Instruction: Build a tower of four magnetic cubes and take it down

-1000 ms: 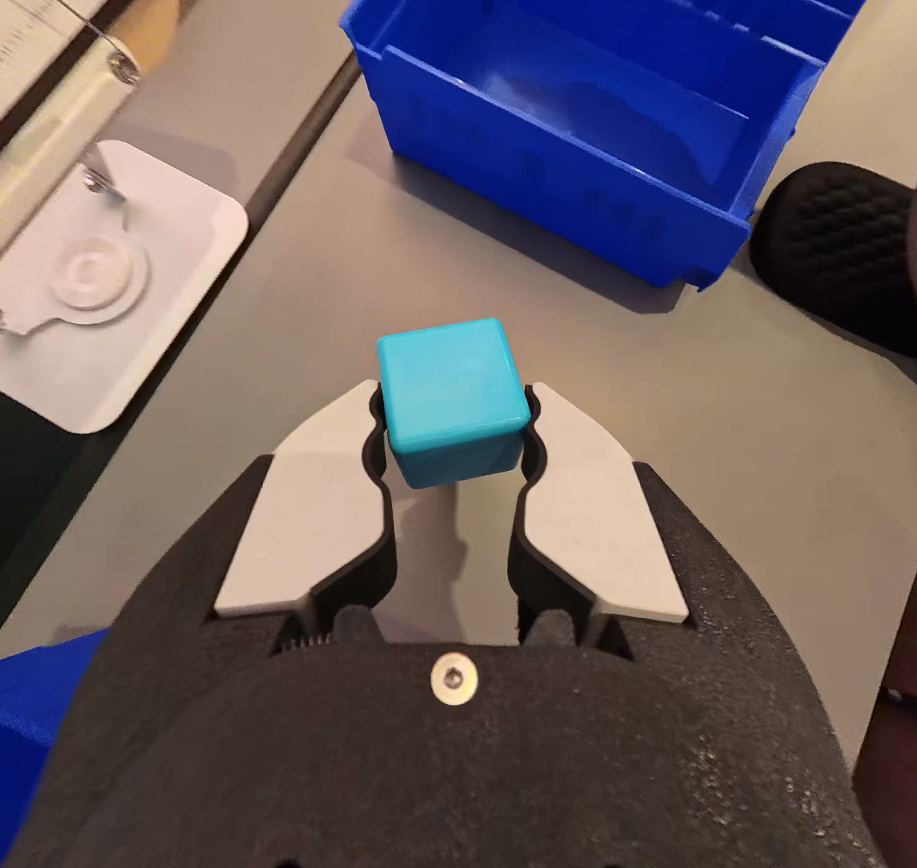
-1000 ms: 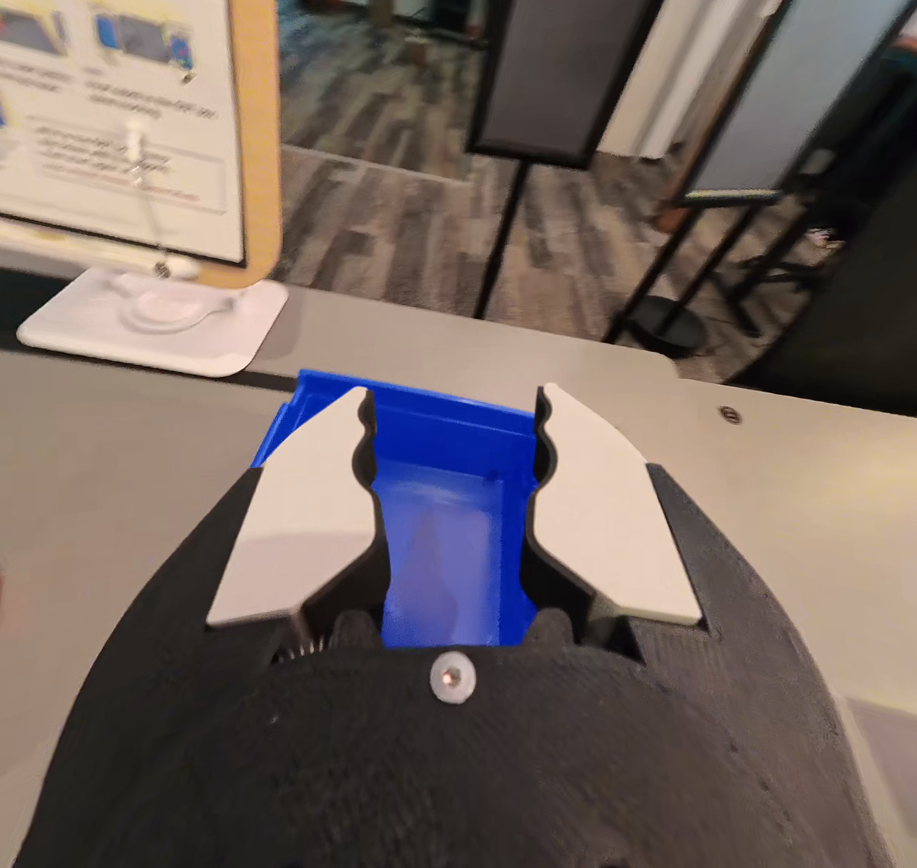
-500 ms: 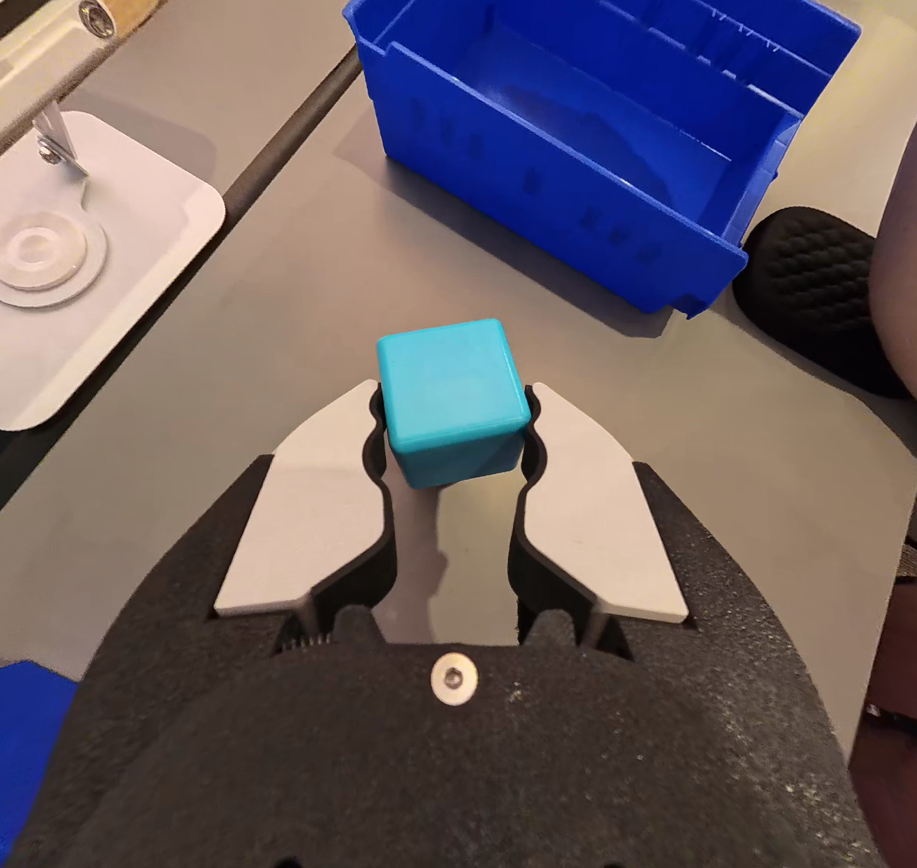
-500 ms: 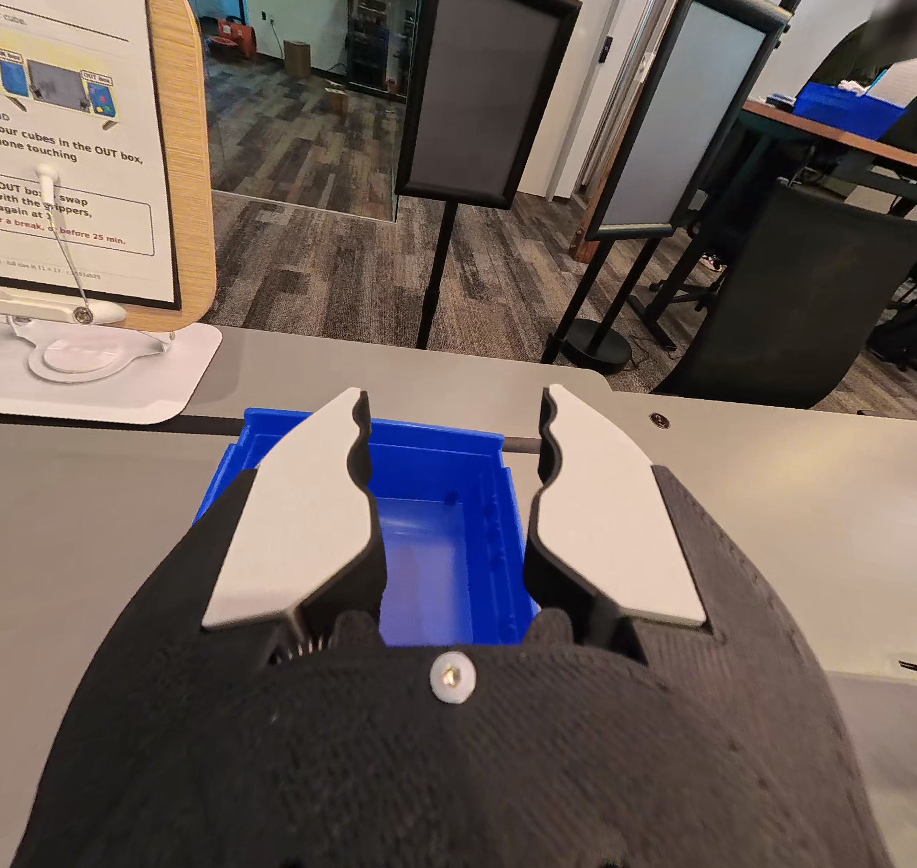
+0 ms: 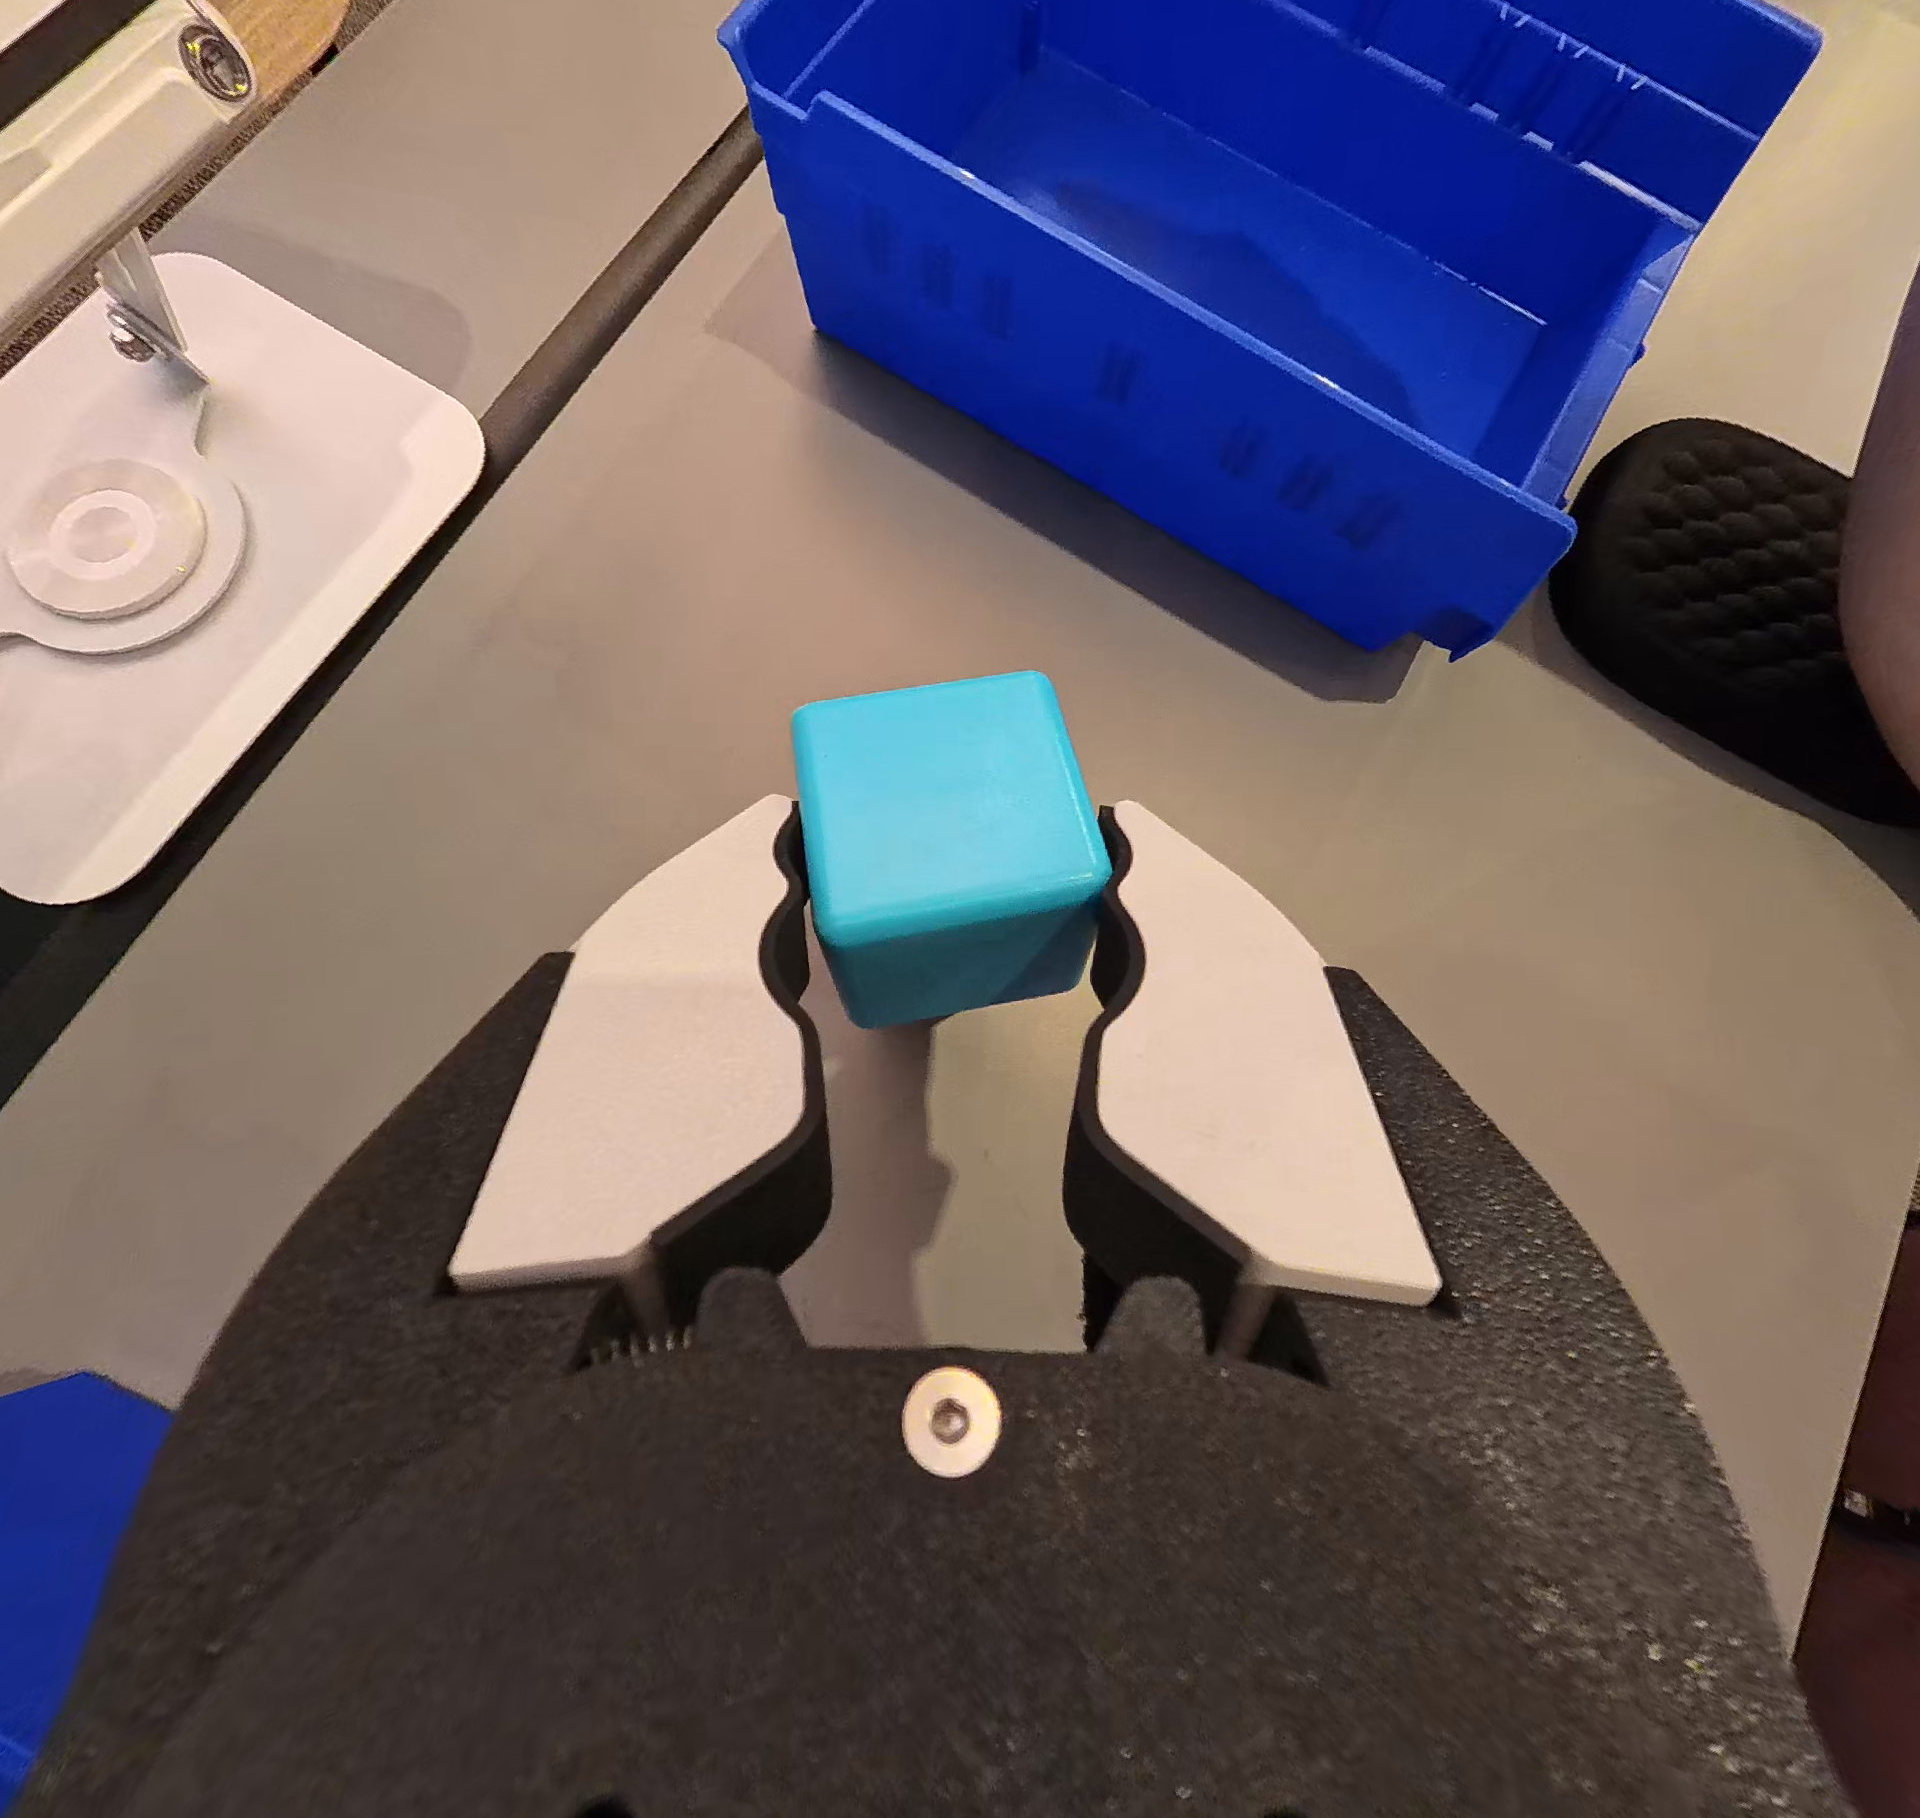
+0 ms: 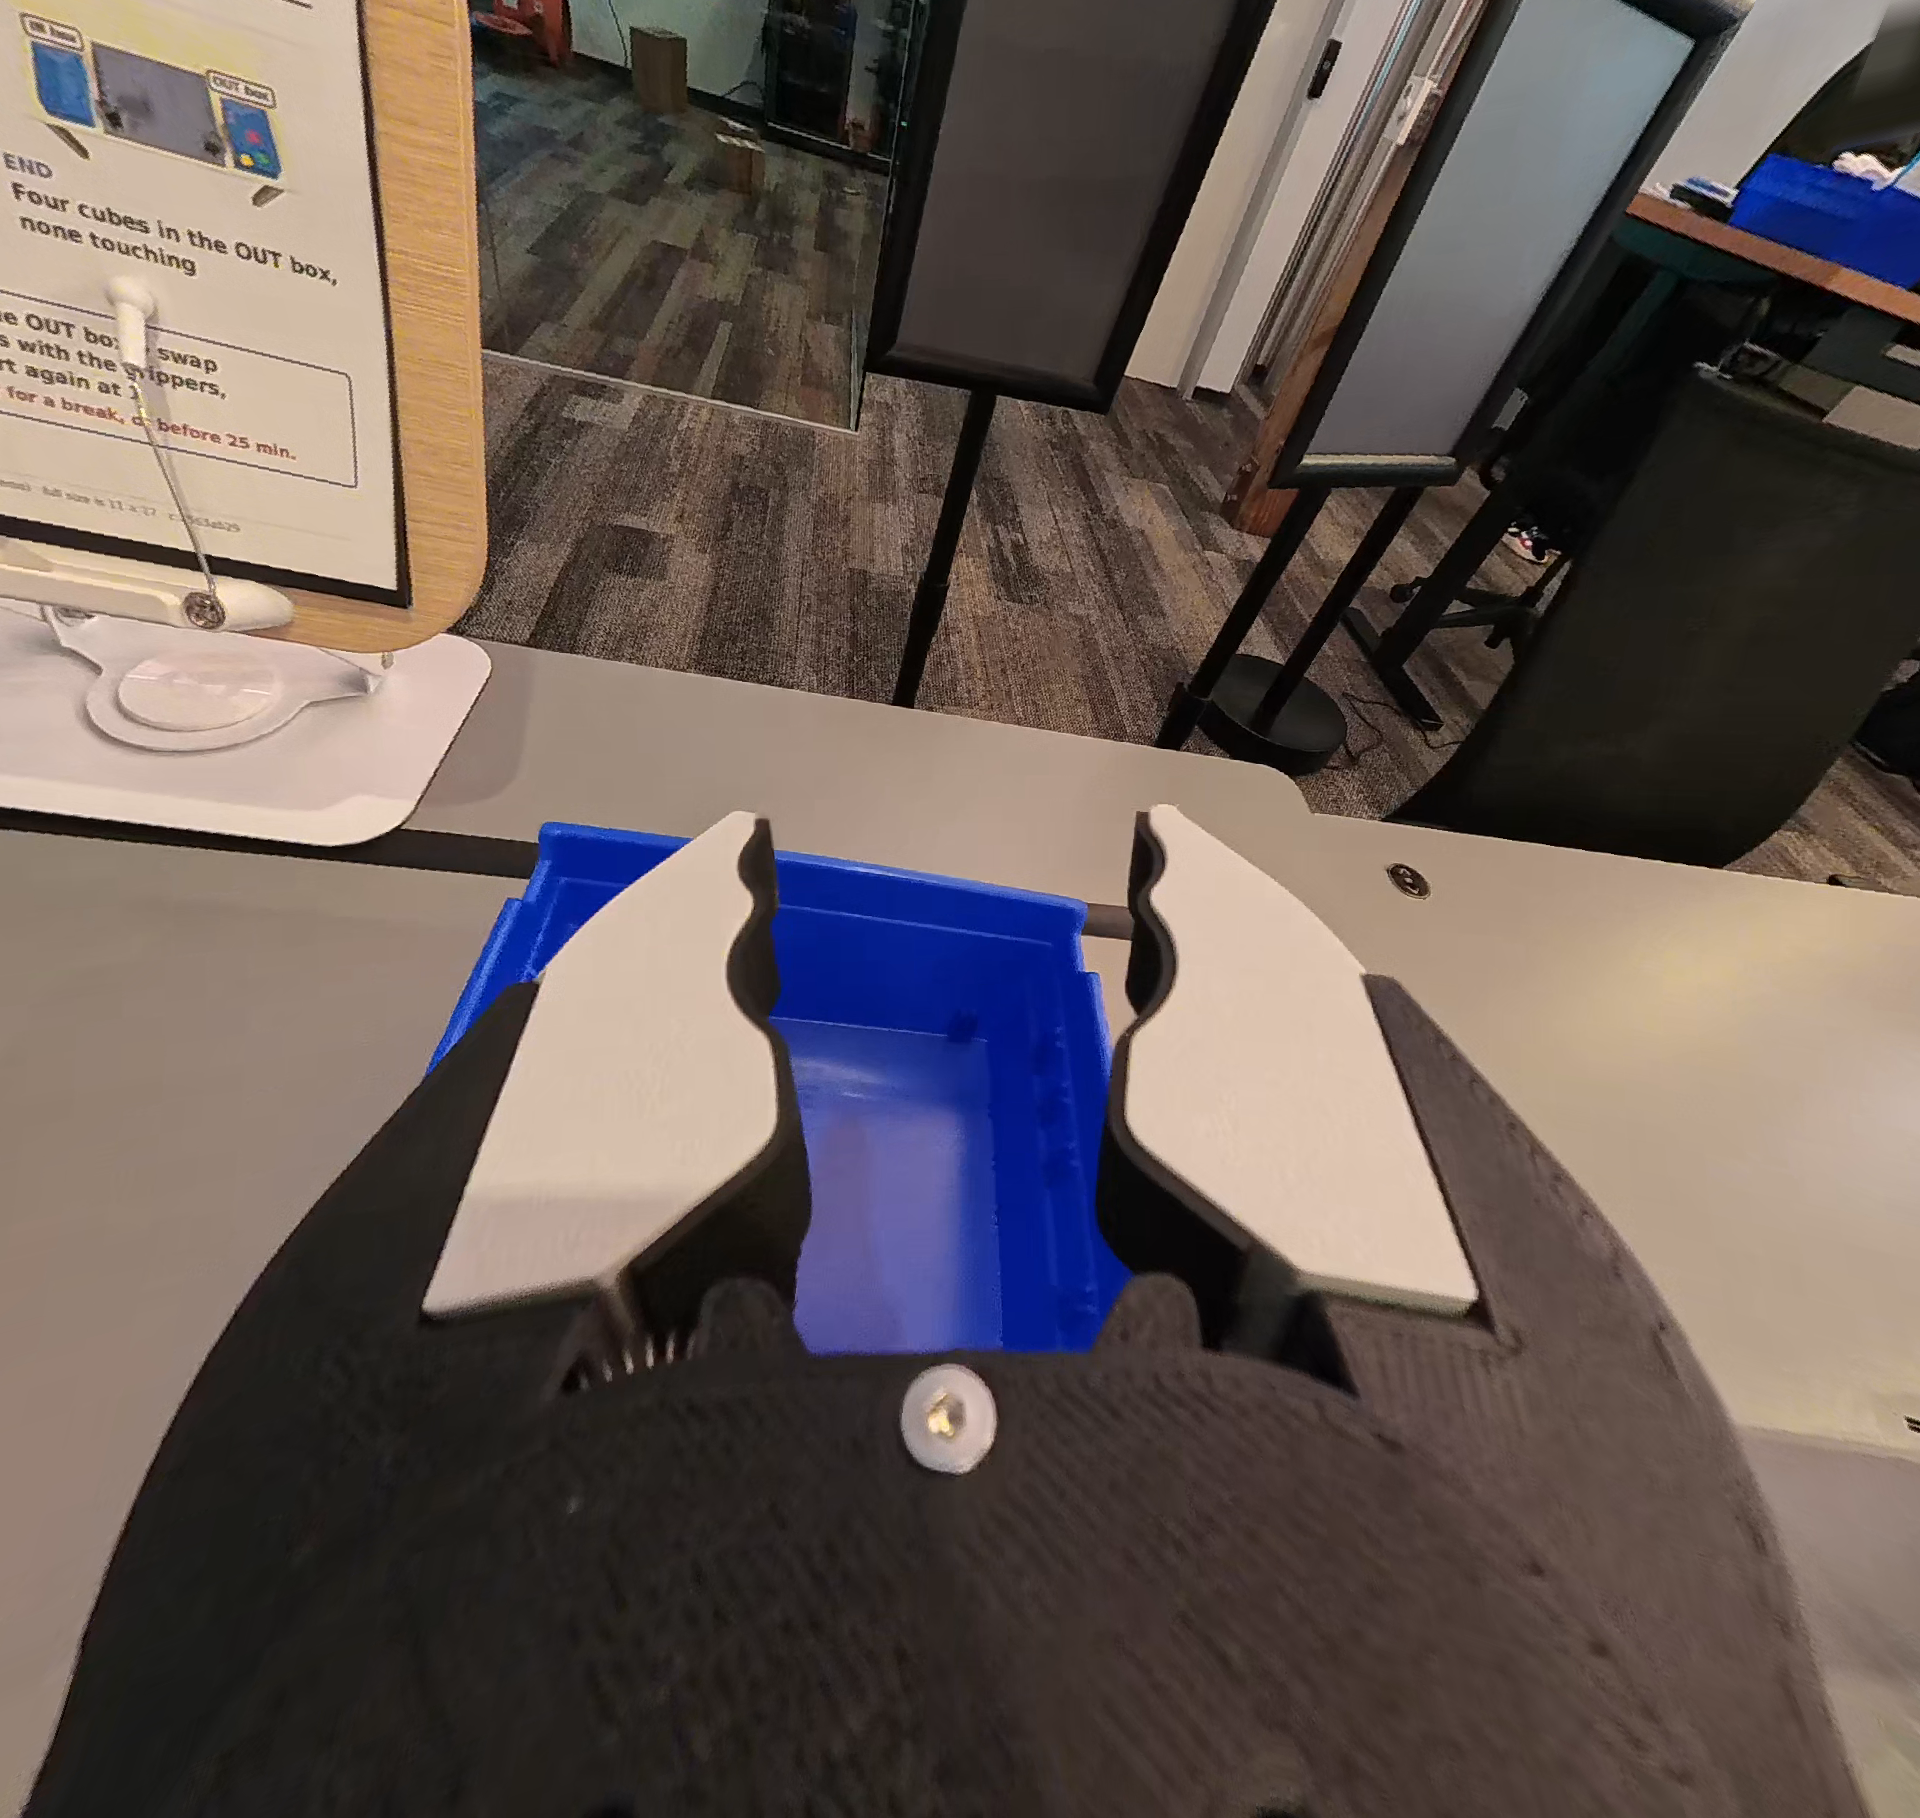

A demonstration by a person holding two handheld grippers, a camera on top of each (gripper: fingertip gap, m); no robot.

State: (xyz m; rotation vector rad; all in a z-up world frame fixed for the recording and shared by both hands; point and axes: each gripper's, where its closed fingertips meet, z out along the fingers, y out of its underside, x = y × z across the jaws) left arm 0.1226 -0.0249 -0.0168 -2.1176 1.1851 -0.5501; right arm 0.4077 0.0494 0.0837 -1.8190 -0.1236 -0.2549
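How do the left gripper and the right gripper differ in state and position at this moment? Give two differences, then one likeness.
The left gripper is shut on a turquoise cube; the right gripper is open and holds nothing. The left gripper hangs over the bare grey table short of the blue bin; the right is above that bin. Both have pale fingers on black bodies.

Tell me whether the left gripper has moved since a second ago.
Yes. The left gripper, shut on the cube, has drawn back from the blue bin, which now shows more fully, and shifted slightly right.

Turquoise cube [image 5: 940, 833], blue bin [image 5: 1226, 241], grey table [image 5: 623, 688], white-and-black gripper fingers [image 5: 665, 1062]
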